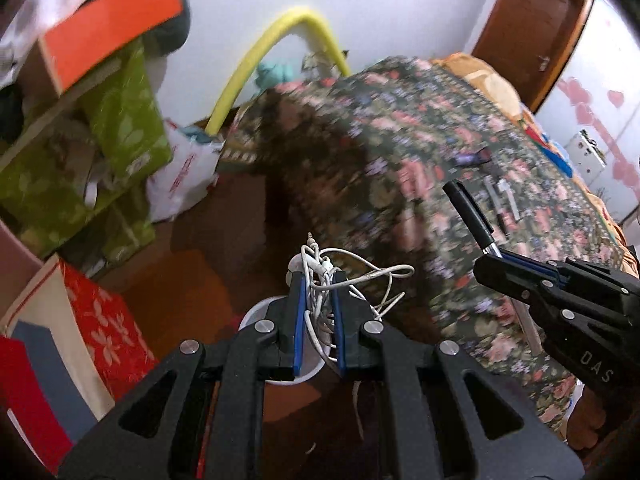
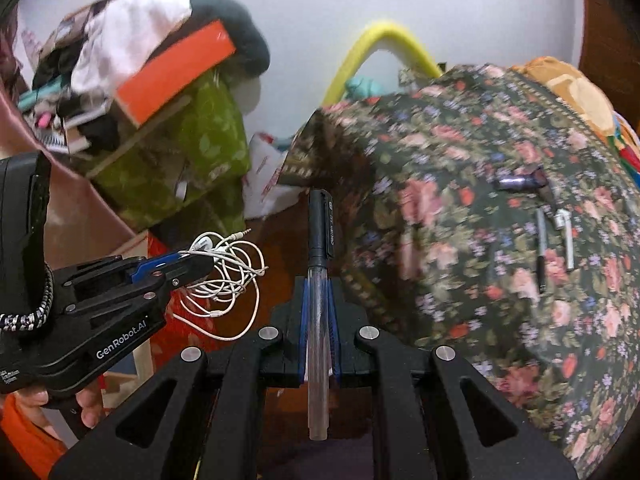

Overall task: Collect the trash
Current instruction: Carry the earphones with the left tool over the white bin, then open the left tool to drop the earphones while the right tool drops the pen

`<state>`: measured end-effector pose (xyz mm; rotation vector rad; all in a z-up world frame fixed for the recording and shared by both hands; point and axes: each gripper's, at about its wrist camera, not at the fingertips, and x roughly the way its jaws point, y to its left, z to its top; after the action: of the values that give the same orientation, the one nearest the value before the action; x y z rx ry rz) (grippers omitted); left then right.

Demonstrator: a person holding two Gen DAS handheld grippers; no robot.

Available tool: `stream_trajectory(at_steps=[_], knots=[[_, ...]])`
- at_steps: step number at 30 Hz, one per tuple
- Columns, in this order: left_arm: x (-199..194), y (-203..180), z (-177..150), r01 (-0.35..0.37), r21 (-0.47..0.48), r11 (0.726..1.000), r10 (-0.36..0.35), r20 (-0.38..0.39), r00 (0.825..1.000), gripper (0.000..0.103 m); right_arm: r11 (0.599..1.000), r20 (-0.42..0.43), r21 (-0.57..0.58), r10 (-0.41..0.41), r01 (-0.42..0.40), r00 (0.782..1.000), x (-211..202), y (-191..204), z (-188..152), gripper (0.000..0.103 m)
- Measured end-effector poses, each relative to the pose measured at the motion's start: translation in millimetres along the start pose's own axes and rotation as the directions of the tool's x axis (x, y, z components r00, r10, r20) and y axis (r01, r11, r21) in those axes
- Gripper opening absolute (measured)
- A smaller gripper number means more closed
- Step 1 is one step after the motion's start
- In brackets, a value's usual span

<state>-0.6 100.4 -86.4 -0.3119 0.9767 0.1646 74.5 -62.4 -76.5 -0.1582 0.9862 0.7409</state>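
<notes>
My left gripper is shut on a tangle of white earphone cable, held in the air above a white round bin on the floor. The cable also shows in the right wrist view, with the left gripper at the left. My right gripper is shut on a pen with a black cap, pointing forward. The pen and right gripper show at the right of the left wrist view. Several pens and a dark small object lie on the floral bedspread.
The bed with the floral spread fills the right side. Green boxes, an orange box and a white plastic bag stand at the left wall. A yellow foam tube arches behind. The brown floor lies between.
</notes>
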Motion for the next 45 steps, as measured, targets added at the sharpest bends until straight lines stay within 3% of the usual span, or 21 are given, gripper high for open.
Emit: stream_trajectory(at_steps=[6,13,21,25,34,38,45], knots=[[29,30,-12,-0.021,-0.058,0.998,0.017,-0.078,0.997,0.011,0.999,-0.117,-0.026,0.017,-0.020,0.993,54,20,-2,0.008],[63,55,-24,-0.043,-0.104,0.994,0.025,-0.167,0.986,0.011,0.999,-0.264,-0.031,0.030,-0.040,0.964,122,30,-6,0.008],[114,66,-30,-0.045,-0.150,0.988,0.001,-0.278,0.961,0.012,0.999,-0.328,-0.029,0.013,-0.024,0.945,156,25,-9,0.008],[134,69,-30,-0.037,-0.188,0.982,-0.027,-0.326,0.945,0.024,1.000,-0.339,-0.018,0.016,-0.023,0.941,162,18,-7,0.008],[130,76,-29,-0.069,-0.185,0.980,0.008,-0.313,0.950,0.026,0.998,-0.364,-0.018,0.051,-0.062,0.930,173,17,-3,0.009],[118,82,-29,-0.067,-0.199,0.978,0.005,-0.297,0.955,0.026,0.999,-0.386,-0.021,0.035,-0.047,0.922,179,22,-2,0.031],[93,75,-24,-0.083,-0.162,0.983,0.041,-0.244,0.969,0.026,0.998,-0.334,-0.050,0.013,-0.032,0.943,153,22,0,0.034]])
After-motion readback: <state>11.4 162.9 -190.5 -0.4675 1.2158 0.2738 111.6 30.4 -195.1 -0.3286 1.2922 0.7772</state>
